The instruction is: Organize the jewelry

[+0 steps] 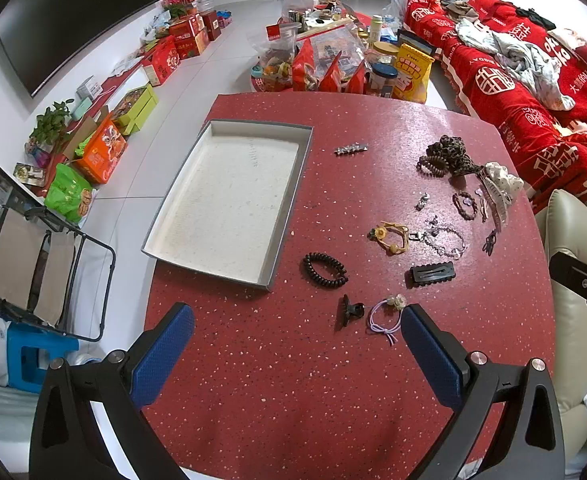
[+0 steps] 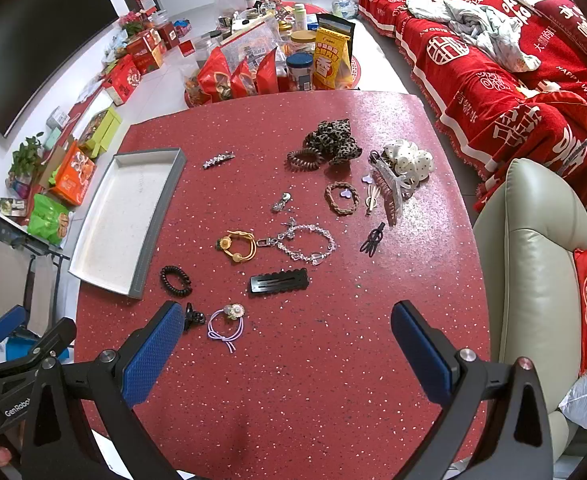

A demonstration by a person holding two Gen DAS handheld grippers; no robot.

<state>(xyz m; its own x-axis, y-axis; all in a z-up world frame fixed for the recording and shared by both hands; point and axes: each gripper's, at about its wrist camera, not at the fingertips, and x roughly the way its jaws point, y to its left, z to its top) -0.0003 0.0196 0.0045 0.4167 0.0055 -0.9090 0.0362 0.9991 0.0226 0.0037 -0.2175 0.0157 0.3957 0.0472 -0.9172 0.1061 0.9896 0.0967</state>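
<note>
**Both grippers wide and empty; nothing in the tray yet**

At the table's (image 1: 253, 380) left edge lies the shallow grey tray (image 1: 165, 208), its white floor bare, its long axis running from the near edge toward the far one. Over the near edge the left gripper (image 1: 297, 356) hovers with jaws wide, holding nothing. Just ahead of it and slightly right sit the black claw clip (image 1: 348, 311) and the lilac hair tie (image 1: 385, 316), with the black coil tie (image 1: 324, 270) beyond them, beside the tray's near right corner.

Farther right, mid-table, are the yellow cord bracelet (image 2: 237, 245), the crystal bracelet (image 2: 307, 242) and the black snap clip (image 2: 279, 281), its long axis across the table. The right gripper (image 2: 287, 354), equally wide and empty, hovers over the near edge with that snap clip straight ahead.

By my judgement the left gripper is nearer the claw clip and the tray; the right is nearer the snap clip.
</note>
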